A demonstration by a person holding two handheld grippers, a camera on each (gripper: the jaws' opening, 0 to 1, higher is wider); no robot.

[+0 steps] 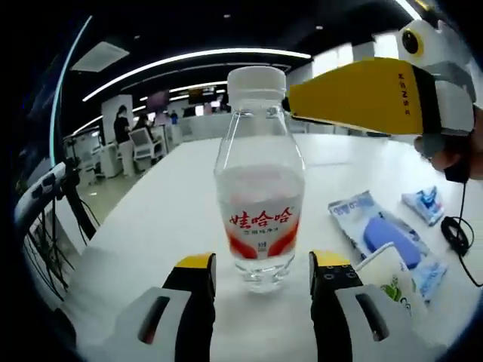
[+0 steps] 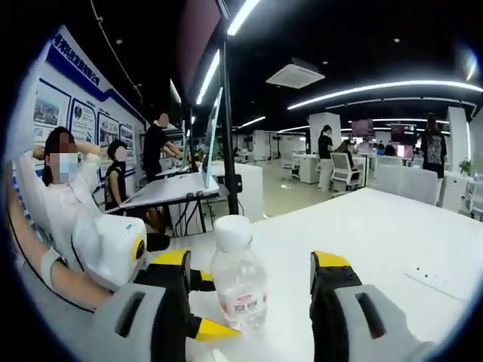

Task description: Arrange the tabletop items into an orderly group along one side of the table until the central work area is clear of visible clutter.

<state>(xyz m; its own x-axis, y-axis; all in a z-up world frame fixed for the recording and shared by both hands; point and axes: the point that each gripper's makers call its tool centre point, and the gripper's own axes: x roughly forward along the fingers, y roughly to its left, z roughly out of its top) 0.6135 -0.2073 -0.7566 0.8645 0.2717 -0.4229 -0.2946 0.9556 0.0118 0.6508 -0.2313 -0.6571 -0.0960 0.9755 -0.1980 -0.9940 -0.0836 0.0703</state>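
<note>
Your left gripper (image 1: 262, 268) has its jaws spread either side of the upright water bottle (image 1: 259, 188) on the white table (image 1: 151, 226), not yet pinching; your right gripper (image 2: 253, 271) is spread too. Next, clamp the bottle and carry it toward the packets (image 1: 381, 234) at the side

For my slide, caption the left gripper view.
Open left gripper frames an upright water bottle on a white table; snack packets lie alongside.
</note>
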